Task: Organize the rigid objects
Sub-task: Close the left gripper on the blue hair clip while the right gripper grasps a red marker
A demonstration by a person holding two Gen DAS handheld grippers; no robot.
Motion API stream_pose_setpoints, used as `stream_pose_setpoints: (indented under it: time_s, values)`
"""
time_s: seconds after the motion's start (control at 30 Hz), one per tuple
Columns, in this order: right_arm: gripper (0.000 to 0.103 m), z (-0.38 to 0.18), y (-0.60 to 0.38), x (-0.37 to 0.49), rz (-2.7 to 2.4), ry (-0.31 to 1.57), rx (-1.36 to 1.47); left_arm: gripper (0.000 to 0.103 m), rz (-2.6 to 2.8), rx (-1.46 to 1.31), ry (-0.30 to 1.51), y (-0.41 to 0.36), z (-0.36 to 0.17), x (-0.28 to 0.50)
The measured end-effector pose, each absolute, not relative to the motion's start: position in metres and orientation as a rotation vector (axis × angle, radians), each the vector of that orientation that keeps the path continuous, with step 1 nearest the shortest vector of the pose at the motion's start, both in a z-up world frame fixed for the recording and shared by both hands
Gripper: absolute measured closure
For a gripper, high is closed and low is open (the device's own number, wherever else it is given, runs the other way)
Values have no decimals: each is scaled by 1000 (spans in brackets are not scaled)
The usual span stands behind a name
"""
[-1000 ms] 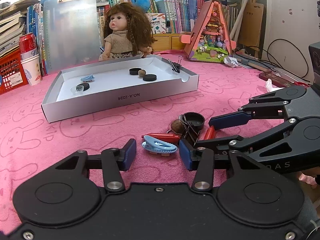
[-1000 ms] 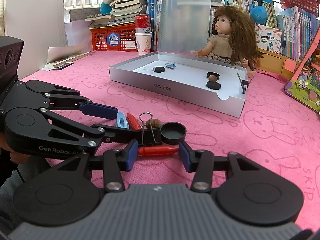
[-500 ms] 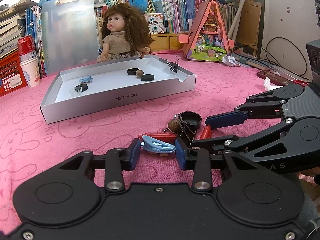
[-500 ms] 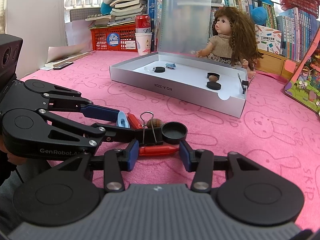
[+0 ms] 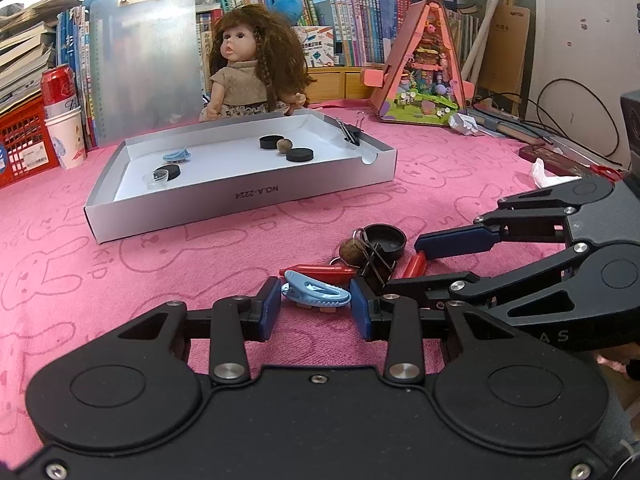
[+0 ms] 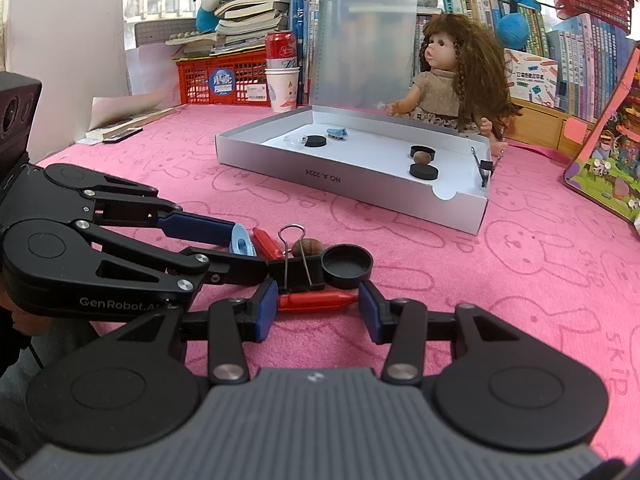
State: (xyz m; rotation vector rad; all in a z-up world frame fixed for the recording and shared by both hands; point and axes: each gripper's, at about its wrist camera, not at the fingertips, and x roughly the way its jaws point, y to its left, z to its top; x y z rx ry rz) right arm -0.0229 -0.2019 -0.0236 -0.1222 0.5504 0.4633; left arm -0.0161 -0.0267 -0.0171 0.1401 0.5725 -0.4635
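Pink cloth [image 5: 168, 264] with rabbit print covers the table. A small heap of loose items sits near both grippers: a blue hair clip [image 5: 316, 293], two red crayons, a black binder clip [image 6: 298, 270], a brown nut [image 6: 307, 246] and a black cap [image 6: 347, 265] lying open side up.

Left gripper [image 5: 316, 310]: low over the cloth, blue pads on either side of the blue hair clip. Its jaws have just been closing, the clip between them. Both pads sit at the clip's ends and look pressed against it.

Right gripper [image 6: 318, 312]: also low, pads flanking the nearer red crayon [image 6: 316, 301]. The left pad meets the crayon's blunt end, while the pointed tip sits right at the other pad. Whether it is truly clamped I cannot tell.

The second red crayon [image 5: 414, 265] lies between the heap and the right gripper's fingers.

Further back, a shallow white box [image 5: 248, 204] already holds black discs, a nut, a blue clip and a clear cup. A binder clip is clipped on its right wall. A doll [image 5: 250, 66] sits behind the box.
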Motion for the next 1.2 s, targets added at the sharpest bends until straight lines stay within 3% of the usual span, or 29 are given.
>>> stream_pose_setpoints:
  time_s: [1.2]
  values:
    - [54,-9,-202,-14,380,488,-76,67,-385,90,561,-19,0,2]
